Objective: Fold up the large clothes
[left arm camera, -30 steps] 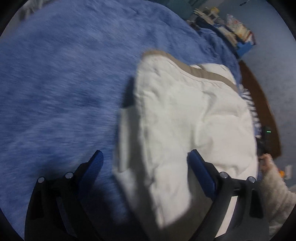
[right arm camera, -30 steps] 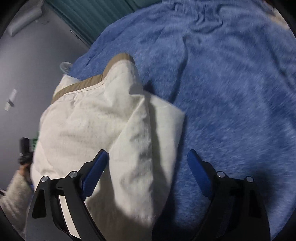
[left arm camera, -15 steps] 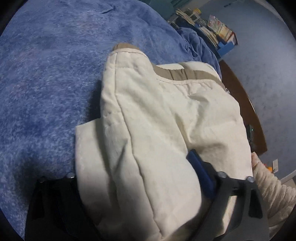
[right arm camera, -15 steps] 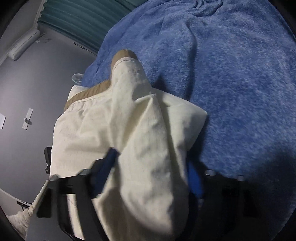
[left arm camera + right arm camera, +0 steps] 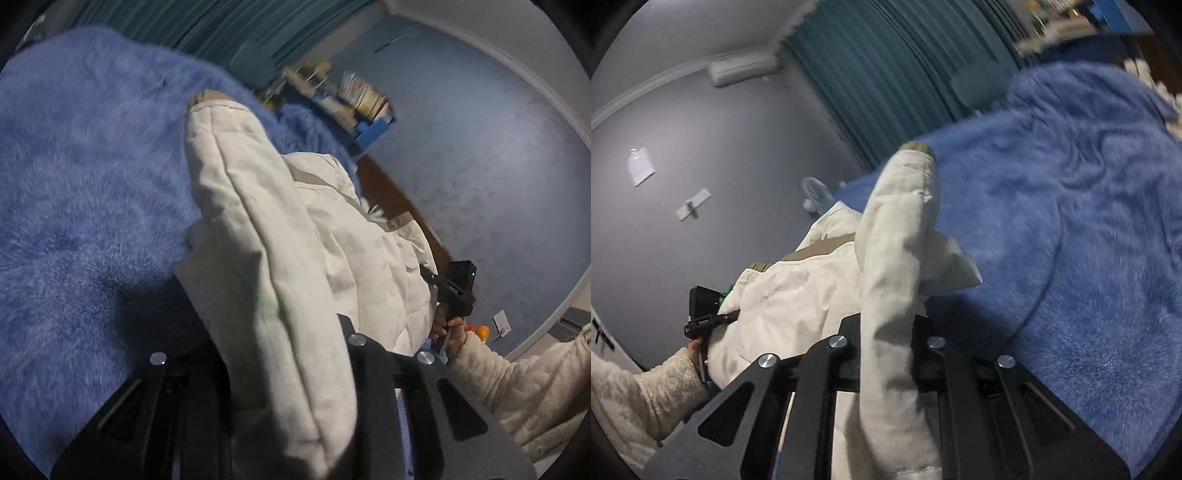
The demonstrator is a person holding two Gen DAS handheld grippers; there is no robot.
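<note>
A cream quilted garment [image 5: 258,221] with tan trim lies folded on a blue fleece blanket [image 5: 81,184]. My left gripper [image 5: 284,354] is shut on the garment's near edge and holds it raised off the blanket; cloth hides the fingertips. In the right wrist view the same garment [image 5: 897,240] runs up between the jaws, and my right gripper [image 5: 886,332] is shut on it, lifted above the blanket [image 5: 1071,221]. Each view shows the other hand and its gripper past the garment.
Teal curtains [image 5: 886,74] hang behind the bed. A shelf with books and a blue box [image 5: 369,110] stands at the far side. A grey wall [image 5: 683,147] with an air conditioner is on the left. A brown floor edge [image 5: 399,199] runs beside the bed.
Both grippers went from open above the garment to shut on its near edge. They have lifted it, and the cameras now tilt up toward the curtains and walls.
</note>
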